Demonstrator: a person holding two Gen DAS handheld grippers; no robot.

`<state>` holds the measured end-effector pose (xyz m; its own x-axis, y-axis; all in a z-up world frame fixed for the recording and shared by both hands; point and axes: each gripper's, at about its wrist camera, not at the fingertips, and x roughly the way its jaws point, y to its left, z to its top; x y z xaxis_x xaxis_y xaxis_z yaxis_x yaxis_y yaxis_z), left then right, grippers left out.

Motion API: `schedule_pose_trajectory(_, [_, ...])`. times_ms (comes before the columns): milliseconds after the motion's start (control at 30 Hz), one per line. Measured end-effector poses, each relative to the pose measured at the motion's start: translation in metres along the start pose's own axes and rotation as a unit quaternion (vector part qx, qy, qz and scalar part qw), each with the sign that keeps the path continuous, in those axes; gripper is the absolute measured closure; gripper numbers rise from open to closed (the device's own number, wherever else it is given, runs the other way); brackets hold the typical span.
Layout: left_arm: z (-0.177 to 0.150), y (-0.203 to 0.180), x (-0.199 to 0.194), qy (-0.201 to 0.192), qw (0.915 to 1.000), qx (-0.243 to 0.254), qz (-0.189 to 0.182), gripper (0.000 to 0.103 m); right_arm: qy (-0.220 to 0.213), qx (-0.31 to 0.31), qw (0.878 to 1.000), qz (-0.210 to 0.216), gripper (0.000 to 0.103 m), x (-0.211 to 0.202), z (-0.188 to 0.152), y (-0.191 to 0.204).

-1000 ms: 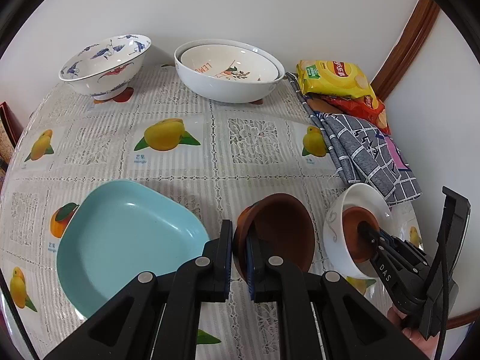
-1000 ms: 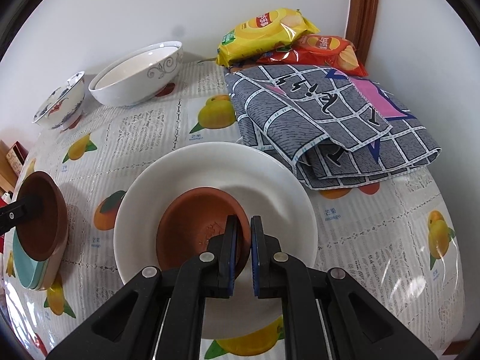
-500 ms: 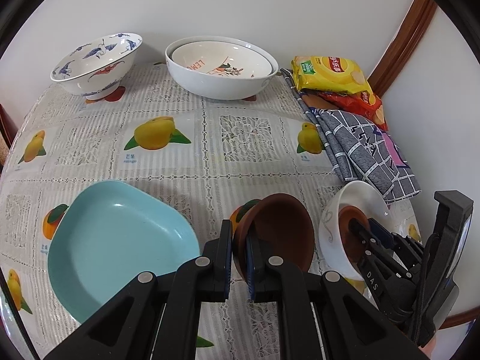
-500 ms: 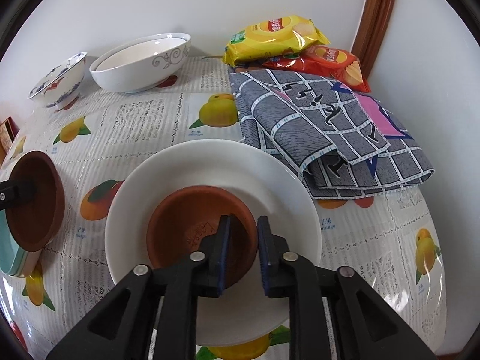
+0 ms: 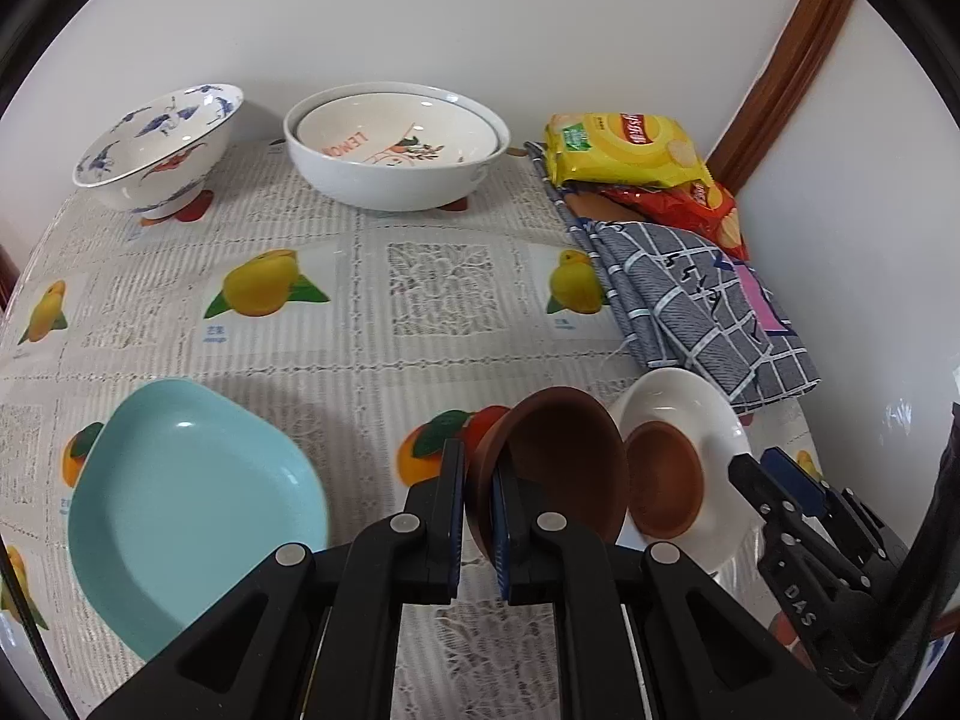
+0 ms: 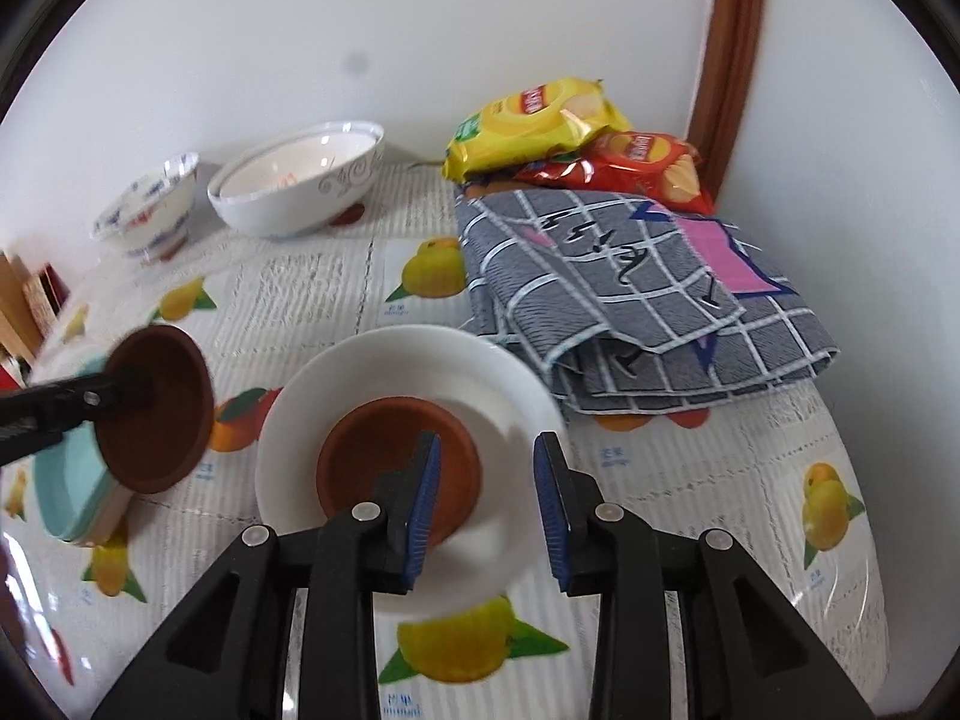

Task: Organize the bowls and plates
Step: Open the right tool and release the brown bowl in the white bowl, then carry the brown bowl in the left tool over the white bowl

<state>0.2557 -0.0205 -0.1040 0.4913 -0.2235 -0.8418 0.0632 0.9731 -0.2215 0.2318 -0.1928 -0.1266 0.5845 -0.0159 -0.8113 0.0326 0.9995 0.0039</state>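
Note:
My left gripper (image 5: 477,480) is shut on the rim of a dark brown dish (image 5: 564,462), which it holds tilted above the tablecloth. That held dish (image 6: 156,408) hangs just left of a white plate (image 6: 516,384). In the plate lies a smaller terracotta dish (image 6: 372,444). My right gripper (image 6: 486,462) hovers over the plate's near side. Its jaws are opening, and the pads press on nothing. In the left wrist view the right gripper (image 5: 762,474) stands just right of the white plate (image 5: 678,396). A light blue plate (image 5: 180,498) lies at the left.
A blue-patterned bowl (image 5: 156,144) and two nested white bowls (image 5: 396,144) stand at the back by the wall. Crisp packets (image 5: 624,144) and a folded checked cloth (image 5: 690,306) fill the right side. The light blue plate (image 6: 66,486) tops a small stack.
My right gripper let go of the terracotta dish's rim, spread its jaws and rose. My left gripper carried the brown dish rightward, closer to the white plate.

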Motion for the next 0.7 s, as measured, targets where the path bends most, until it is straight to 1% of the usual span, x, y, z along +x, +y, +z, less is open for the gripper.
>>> schedule_pose_trajectory(167, [0.003,-0.016,0.001,-0.005,0.9999,0.006,-0.012,0.094,-0.016,0.033,0.999,-0.008,0.071,-0.022,-0.006,-0.03])
schedule_pose_trajectory(300, [0.004,-0.03,0.003,-0.004,0.9996,0.018,-0.021,0.094,-0.021,0.061,0.998,-0.013,0.071,-0.033,-0.015,-0.054])
schedule_pose_trajectory(467, [0.003,-0.049,0.013,0.003,0.999,0.03,-0.032,0.094,-0.016,0.097,0.995,-0.017,0.071,-0.038,-0.03,-0.082])
schedule_pose_trajectory(700, [0.0,-0.067,0.03,0.019,0.9982,0.046,-0.034,0.094,-0.012,0.12,0.992,-0.025,0.071,-0.042,-0.043,-0.101])
